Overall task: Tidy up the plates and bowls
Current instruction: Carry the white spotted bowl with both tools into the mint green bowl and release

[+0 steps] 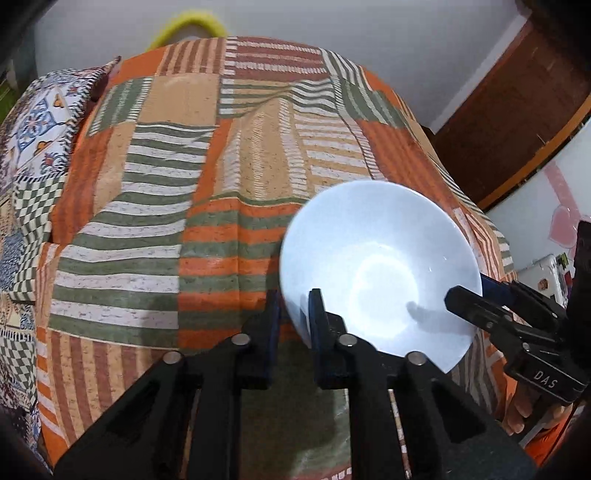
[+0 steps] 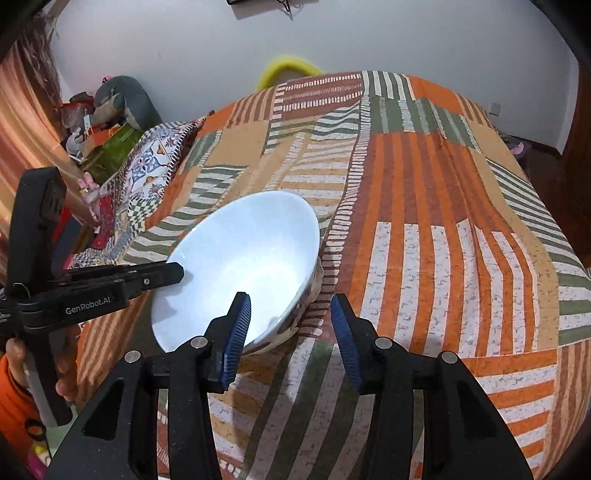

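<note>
A white bowl (image 1: pixel 380 273) (image 2: pixel 240 258) with a dark pattern on its outside rests, tilted, on the striped patchwork bedspread (image 1: pixel 221 184) (image 2: pixel 443 221). My left gripper (image 1: pixel 295 314) (image 2: pixel 162 280) is shut on the bowl's rim, one finger inside and one outside. My right gripper (image 2: pixel 291 325) (image 1: pixel 476 293) straddles the opposite rim. Its left pad (image 2: pixel 238 332) is inside the bowl. Its right pad (image 2: pixel 343 336) stands outside, apart from the wall, so this gripper is open.
A patterned pillow (image 1: pixel 37 122) (image 2: pixel 147 173) lies at the bed's left side. A yellow ring (image 1: pixel 188 27) (image 2: pixel 288 70) shows past the far edge. Toys and boxes (image 2: pixel 110 110) are piled on the left, a wooden door (image 1: pixel 517 110) stands right. A hand (image 2: pixel 66 380) holds the left gripper.
</note>
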Demonstrator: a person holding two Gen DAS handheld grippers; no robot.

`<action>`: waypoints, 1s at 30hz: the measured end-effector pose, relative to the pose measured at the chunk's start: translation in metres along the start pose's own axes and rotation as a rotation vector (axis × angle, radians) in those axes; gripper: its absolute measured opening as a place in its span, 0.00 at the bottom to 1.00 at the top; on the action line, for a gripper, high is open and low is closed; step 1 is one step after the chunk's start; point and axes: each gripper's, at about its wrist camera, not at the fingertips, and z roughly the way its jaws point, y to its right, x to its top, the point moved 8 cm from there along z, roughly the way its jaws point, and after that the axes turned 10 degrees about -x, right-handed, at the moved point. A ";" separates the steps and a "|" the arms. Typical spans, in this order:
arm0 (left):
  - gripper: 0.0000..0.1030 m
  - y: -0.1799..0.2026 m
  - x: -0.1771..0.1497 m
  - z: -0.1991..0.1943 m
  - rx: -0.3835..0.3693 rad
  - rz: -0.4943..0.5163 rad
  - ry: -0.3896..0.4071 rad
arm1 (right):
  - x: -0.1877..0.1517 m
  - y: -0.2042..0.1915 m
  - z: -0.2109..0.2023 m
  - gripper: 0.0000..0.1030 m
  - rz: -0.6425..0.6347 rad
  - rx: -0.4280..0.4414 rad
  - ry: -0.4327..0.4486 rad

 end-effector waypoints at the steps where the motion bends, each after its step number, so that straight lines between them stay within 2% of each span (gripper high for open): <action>1: 0.11 0.000 0.000 0.002 0.008 0.007 0.000 | -0.001 -0.001 0.001 0.37 -0.003 0.007 -0.008; 3: 0.11 0.003 0.000 0.002 0.015 0.028 0.001 | -0.002 -0.005 0.004 0.29 -0.008 0.025 -0.027; 9: 0.11 0.013 -0.002 -0.011 0.000 0.068 0.008 | -0.003 0.000 -0.002 0.22 -0.019 -0.029 -0.009; 13: 0.11 0.023 -0.002 -0.026 0.000 0.080 0.043 | 0.000 0.001 -0.015 0.21 0.005 -0.017 0.020; 19: 0.11 0.046 -0.003 -0.070 0.004 0.119 0.132 | 0.007 -0.005 -0.049 0.21 0.003 -0.007 0.086; 30: 0.11 0.072 -0.039 -0.168 0.054 0.159 0.249 | -0.003 -0.046 -0.113 0.21 -0.024 0.059 0.167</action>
